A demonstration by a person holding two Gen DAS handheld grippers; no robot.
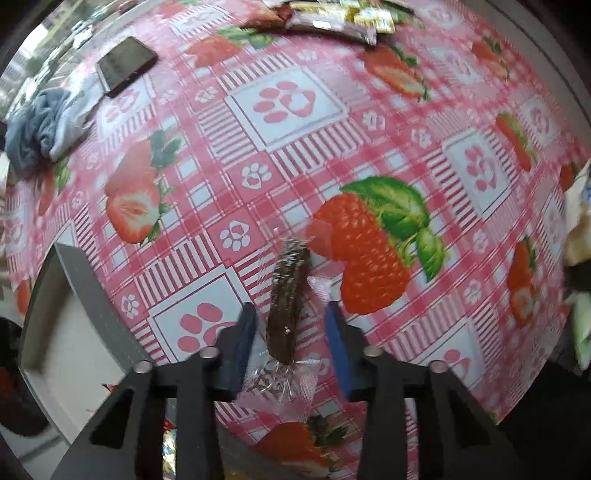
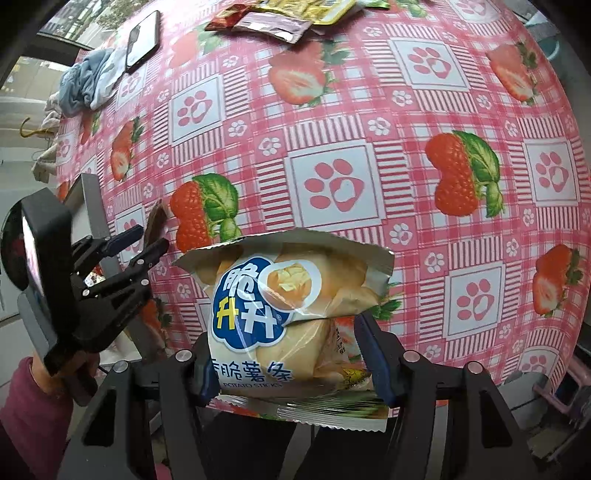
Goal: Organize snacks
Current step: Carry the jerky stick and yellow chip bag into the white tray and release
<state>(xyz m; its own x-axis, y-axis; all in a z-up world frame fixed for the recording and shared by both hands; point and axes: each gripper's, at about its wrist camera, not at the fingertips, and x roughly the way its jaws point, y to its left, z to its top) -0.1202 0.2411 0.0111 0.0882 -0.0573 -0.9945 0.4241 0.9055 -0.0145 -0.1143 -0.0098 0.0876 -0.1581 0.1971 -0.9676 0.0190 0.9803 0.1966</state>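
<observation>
A brown snack stick in clear wrapper (image 1: 286, 299) stands between the fingers of my left gripper (image 1: 291, 321); the blue pads stand apart on either side and do not visibly touch it. In the right wrist view the left gripper (image 2: 147, 236) is at the table's left edge with the brown stick (image 2: 155, 221) poking out of it. My right gripper (image 2: 288, 350) is shut on a yellow bag of potato sticks (image 2: 284, 314), held above the table's near edge. A pile of snack packets (image 2: 280, 18) lies at the far edge, also in the left wrist view (image 1: 332, 16).
The table has a pink strawberry-and-paw tablecloth (image 2: 369, 110). A black phone (image 1: 125, 64) and a crumpled blue-grey cloth (image 1: 40, 125) lie at the far left. A grey box (image 1: 74, 314) with a white inside stands at the table's left edge.
</observation>
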